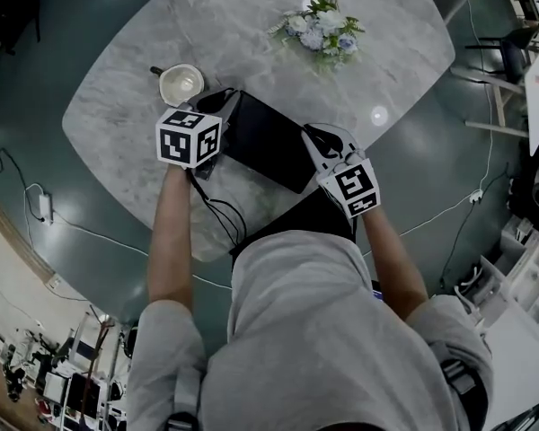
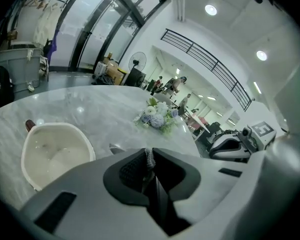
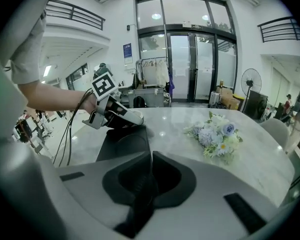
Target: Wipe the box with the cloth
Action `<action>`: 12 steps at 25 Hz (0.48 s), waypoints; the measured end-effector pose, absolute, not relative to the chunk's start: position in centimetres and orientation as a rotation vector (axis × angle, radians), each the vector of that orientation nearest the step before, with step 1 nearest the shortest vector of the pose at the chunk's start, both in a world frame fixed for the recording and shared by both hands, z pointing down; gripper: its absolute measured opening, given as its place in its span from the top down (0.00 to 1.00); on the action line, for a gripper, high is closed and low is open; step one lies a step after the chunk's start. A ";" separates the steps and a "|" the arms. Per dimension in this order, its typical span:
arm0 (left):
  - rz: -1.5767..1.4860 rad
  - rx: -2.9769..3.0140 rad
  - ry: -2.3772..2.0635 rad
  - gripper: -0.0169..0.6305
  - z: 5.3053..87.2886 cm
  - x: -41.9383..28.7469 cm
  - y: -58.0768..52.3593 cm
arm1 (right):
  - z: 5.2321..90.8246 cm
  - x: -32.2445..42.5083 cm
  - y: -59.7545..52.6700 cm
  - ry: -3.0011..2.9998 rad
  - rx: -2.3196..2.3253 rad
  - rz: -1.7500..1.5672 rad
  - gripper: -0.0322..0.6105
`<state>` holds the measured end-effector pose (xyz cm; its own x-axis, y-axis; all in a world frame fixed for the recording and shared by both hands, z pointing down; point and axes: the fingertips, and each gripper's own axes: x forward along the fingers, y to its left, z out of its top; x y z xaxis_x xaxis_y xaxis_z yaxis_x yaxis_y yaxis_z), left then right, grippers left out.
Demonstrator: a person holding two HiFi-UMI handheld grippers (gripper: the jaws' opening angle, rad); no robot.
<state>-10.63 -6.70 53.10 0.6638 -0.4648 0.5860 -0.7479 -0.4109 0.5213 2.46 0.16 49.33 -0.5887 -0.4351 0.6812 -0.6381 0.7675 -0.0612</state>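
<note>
A dark cloth (image 1: 269, 140) lies spread as a flat rectangle on the marble table (image 1: 117, 119), between my two grippers. My left gripper (image 1: 223, 104) is at its left end and is shut on a thin fold of fabric (image 2: 149, 159). My right gripper (image 1: 316, 137) is at its right end, shut on a dark fold (image 3: 140, 189) that hangs from the jaws. The right gripper view shows the cloth (image 3: 122, 144) running over to the left gripper (image 3: 132, 118). I cannot make out a box apart from the dark sheet.
A white cup (image 1: 181, 83) with a dark spoon handle stands just left of the left gripper. A bunch of pale flowers (image 1: 322, 30) lies at the far side of the table. Cables (image 1: 220, 214) hang off the near edge by my left arm.
</note>
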 end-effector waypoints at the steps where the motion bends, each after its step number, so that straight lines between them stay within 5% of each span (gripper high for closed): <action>1: 0.449 2.082 -0.928 0.91 53.1 -10.6 -6.7 | 49.3 2.3 0.2 -2.293 0.796 0.402 0.90; 12: 0.456 2.075 -0.824 0.91 53.1 -11.1 -4.6 | 48.5 0.7 0.4 -2.323 0.758 0.379 0.90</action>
<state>-11.08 -4.61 53.10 0.7181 -0.3914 0.5754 -0.6954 -0.4343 0.5725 0.72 0.37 48.53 -0.6172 -0.4186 0.6662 -0.6086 0.7906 -0.0672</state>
